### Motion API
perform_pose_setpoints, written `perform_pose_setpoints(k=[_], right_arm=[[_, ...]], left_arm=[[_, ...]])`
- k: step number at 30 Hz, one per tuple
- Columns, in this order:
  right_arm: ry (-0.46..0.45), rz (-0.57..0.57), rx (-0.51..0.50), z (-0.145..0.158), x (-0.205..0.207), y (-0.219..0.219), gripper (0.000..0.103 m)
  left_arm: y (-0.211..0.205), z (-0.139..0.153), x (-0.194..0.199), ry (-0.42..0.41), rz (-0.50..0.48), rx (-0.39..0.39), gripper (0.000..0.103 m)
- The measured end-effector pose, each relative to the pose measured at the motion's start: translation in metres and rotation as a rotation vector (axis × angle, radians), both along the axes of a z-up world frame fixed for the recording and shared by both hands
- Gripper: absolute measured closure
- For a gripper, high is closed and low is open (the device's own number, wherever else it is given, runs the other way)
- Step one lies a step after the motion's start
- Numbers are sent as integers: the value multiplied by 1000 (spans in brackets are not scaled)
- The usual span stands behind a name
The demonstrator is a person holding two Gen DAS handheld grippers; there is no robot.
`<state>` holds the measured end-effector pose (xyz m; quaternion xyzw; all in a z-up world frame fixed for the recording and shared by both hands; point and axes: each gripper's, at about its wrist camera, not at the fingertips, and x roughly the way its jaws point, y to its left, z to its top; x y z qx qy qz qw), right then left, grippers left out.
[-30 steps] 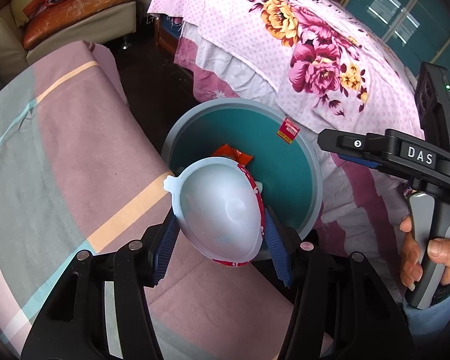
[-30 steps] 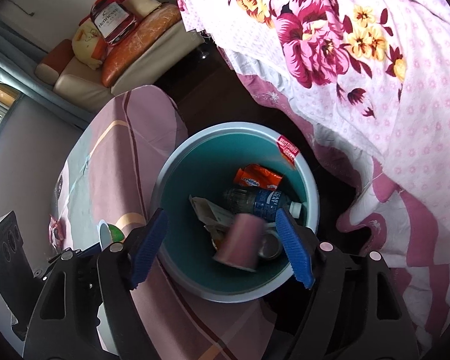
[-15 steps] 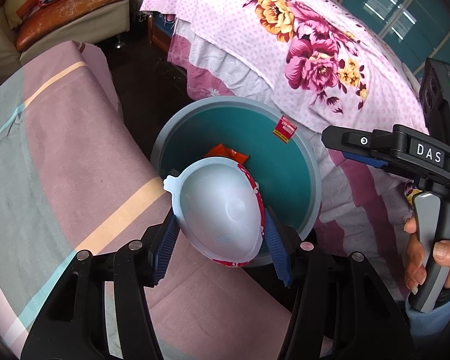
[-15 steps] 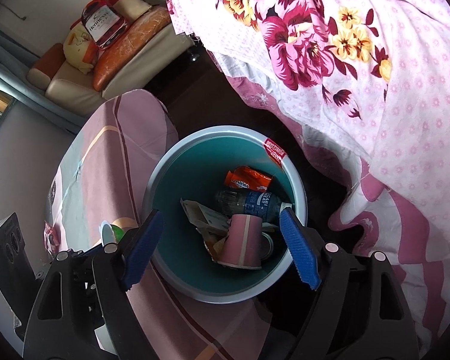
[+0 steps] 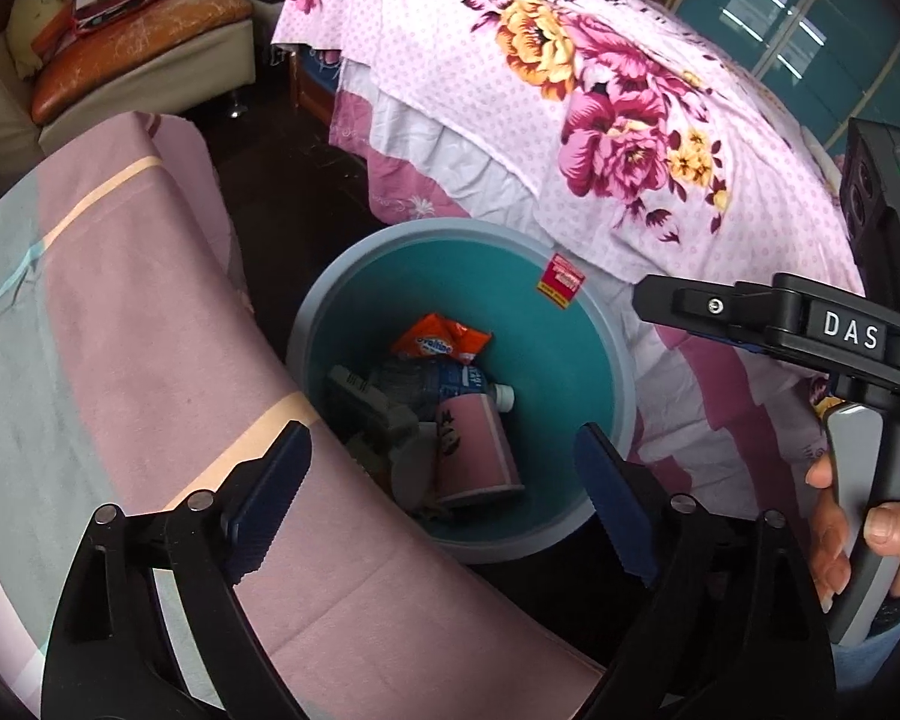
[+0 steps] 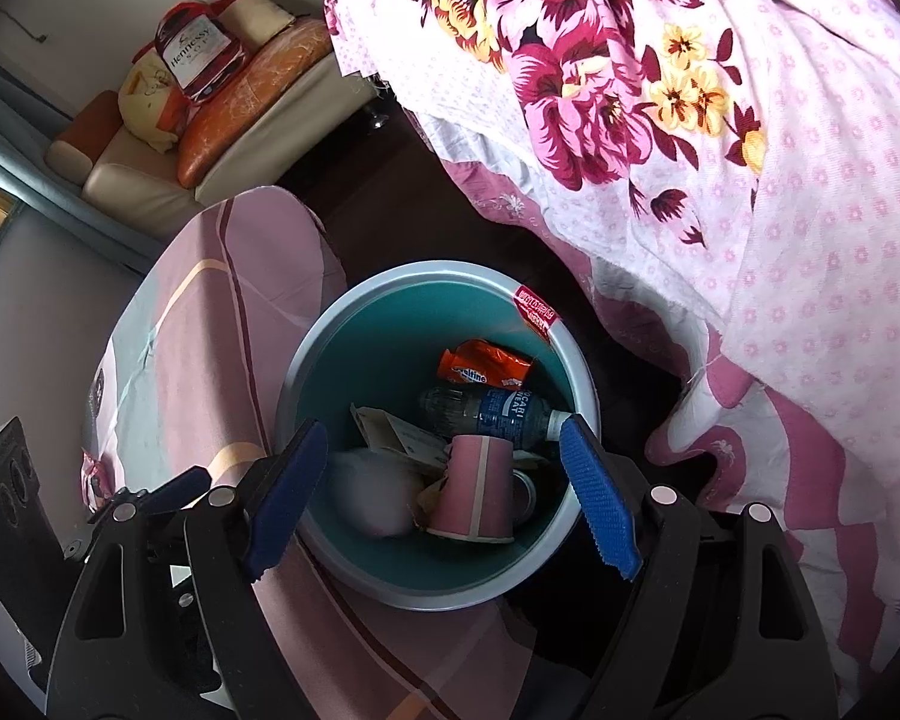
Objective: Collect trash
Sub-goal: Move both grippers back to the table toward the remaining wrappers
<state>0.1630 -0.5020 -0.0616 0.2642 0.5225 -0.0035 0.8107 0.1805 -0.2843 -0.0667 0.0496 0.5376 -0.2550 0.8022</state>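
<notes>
My left gripper (image 5: 442, 438) hangs over the near rim of the grey bin (image 5: 468, 234) with the teal inside; its jaws are opening and nothing is between them. A white bowl (image 6: 369, 498) shows as a blur inside the bin (image 6: 438, 270) at the left. Beside it lie a pink paper cup (image 6: 480, 492), a plastic bottle (image 6: 498, 408), an orange wrapper (image 6: 486, 366) and a flattened carton (image 6: 402, 432). My right gripper (image 6: 444, 429) is open and empty above the bin. From the left wrist I see the cup (image 5: 480, 444) and the wrapper (image 5: 441, 342).
A table under a pink striped cloth (image 5: 120, 360) touches the bin on the left. A bed with a flowered sheet (image 5: 570, 120) overhangs on the right. Beyond a strip of dark floor stands a sofa (image 5: 150, 60). A hand (image 5: 870, 528) holds the right gripper's handle.
The left gripper's jaws have spread and the white bowl has dropped out of them into the bin. The pink cup, falling a second ago, has come to rest. The right gripper stays put.
</notes>
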Motion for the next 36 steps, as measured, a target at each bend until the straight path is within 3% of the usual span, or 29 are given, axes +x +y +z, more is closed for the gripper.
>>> perform_pose_setpoints(k=[11, 20, 36], right_arm=[[18, 23, 5, -1, 1, 13, 27], [5, 44, -20, 14, -8, 31, 26], [-14, 177, -80, 46, -19, 102, 21]], left_arm=[[33, 5, -1, 22, 80, -30, 11], [58, 13, -18, 14, 113, -32, 11], [139, 29, -46, -19, 257, -91, 10]])
